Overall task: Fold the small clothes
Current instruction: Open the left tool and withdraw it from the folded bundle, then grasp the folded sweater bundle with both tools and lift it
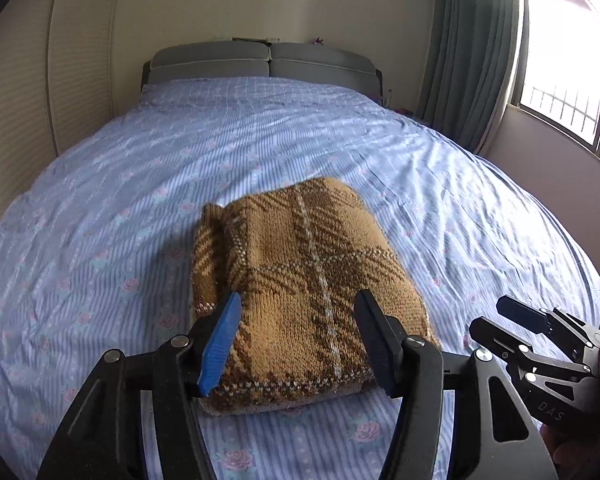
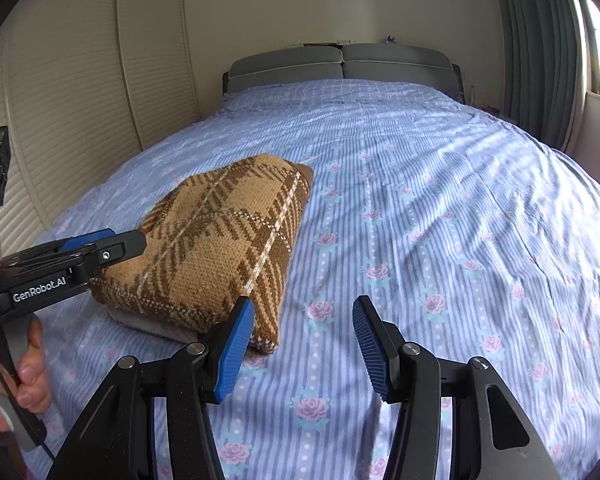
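A folded brown plaid knit sweater (image 1: 308, 280) lies as a thick rectangular bundle on the bed sheet (image 1: 140, 184). My left gripper (image 1: 299, 296) hovers over its near edge with the jaws open; the blue pads stand apart and do not press the knit. In the right wrist view the sweater (image 2: 220, 248) sits to the left, and the left gripper (image 2: 134, 242) reaches over its near left corner. My right gripper (image 2: 303, 302) is open over bare sheet (image 2: 440, 200), just right of the sweater's near corner, holding nothing. It also shows as the right gripper (image 1: 492, 316) at the right.
The blue striped sheet with pink roses covers the whole bed up to a grey headboard (image 1: 260, 60). Louvred wardrobe doors (image 2: 80, 120) run along the left. A green curtain (image 1: 468, 60) and a window (image 1: 560, 80) stand at the right. A person's hand (image 2: 32, 376) grips the left tool.
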`<act>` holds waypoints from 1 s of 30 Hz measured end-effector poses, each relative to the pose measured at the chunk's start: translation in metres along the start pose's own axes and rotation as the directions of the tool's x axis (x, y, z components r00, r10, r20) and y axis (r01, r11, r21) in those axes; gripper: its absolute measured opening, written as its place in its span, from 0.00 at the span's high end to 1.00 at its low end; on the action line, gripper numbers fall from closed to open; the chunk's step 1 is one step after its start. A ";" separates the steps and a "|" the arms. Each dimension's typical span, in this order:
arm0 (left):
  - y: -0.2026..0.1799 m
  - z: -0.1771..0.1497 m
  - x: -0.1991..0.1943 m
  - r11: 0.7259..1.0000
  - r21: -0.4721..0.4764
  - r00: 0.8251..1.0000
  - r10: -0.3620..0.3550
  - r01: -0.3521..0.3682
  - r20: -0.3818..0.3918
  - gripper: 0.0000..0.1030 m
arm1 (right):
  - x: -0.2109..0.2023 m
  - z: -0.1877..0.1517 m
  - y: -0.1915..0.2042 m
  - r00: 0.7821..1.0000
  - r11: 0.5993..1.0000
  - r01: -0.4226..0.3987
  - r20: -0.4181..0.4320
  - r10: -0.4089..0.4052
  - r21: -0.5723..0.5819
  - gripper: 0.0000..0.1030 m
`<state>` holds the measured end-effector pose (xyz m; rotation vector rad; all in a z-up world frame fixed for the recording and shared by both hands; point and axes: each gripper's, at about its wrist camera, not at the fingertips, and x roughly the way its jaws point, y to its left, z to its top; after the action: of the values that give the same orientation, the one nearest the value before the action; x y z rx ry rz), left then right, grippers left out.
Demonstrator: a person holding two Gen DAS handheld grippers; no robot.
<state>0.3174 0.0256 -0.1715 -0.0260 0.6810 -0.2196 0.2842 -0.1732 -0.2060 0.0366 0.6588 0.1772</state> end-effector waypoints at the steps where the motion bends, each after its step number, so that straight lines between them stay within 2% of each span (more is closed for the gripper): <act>1: 0.002 0.004 -0.002 1.000 -0.004 1.000 0.021 -0.021 -0.004 0.41 | -0.001 0.003 0.000 1.000 1.000 0.001 0.006 -0.001 -0.002 0.50; 3: 0.018 0.010 0.000 0.998 -0.038 0.999 0.048 -0.048 -0.006 0.36 | -0.001 0.010 0.000 1.000 1.000 0.000 0.015 0.000 -0.003 0.49; 5: 0.033 0.013 0.005 0.994 -0.085 0.997 0.071 -0.072 -0.016 0.36 | 0.003 0.019 -0.002 1.000 1.000 -0.002 0.020 0.002 0.004 0.34; 7: 0.045 0.011 0.012 0.990 -0.128 0.998 0.060 -0.063 -0.025 0.35 | 0.010 0.029 -0.006 1.000 1.000 -0.017 0.014 0.017 0.022 0.25; 10: 0.057 0.006 0.026 0.983 -0.182 0.998 0.020 -0.029 -0.051 0.29 | 0.028 0.039 -0.012 0.999 0.997 -0.046 -0.023 0.047 0.058 0.24; 14: 0.066 -0.003 0.045 0.974 -0.227 0.996 0.003 -0.025 -0.094 0.28 | 0.055 0.050 -0.021 0.987 0.984 -0.124 -0.086 0.135 0.125 0.24; 17: 0.072 -0.011 0.056 0.966 -0.256 0.993 -0.012 -0.019 -0.119 0.25 | 0.077 0.053 -0.028 0.968 0.966 -0.182 -0.136 0.209 0.183 0.24; 19: 0.076 -0.014 0.062 0.964 -0.263 0.992 -0.010 -0.023 -0.124 0.15 | 0.090 0.054 -0.031 0.954 0.952 -0.221 -0.156 0.256 0.213 0.24; 20: 0.077 -0.014 0.065 0.964 -0.264 0.992 -0.010 -0.024 -0.127 0.14 | 0.097 0.054 -0.031 0.947 0.946 -0.235 -0.167 0.275 0.224 0.24; 25: 0.088 -0.018 0.087 0.947 -0.319 0.986 -0.082 0.032 -0.145 0.08 | 0.124 0.060 -0.031 0.904 0.910 -0.325 -0.198 0.380 0.258 0.24; 30: 0.095 -0.025 0.103 0.926 -0.372 0.983 -0.129 0.072 -0.129 0.01 | 0.150 0.066 -0.028 0.856 0.875 -0.397 -0.231 0.462 0.277 0.24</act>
<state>0.3972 0.0977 -0.2641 -0.4072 0.8666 -0.1921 0.4449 -0.1730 -0.2473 0.3837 0.9598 0.5538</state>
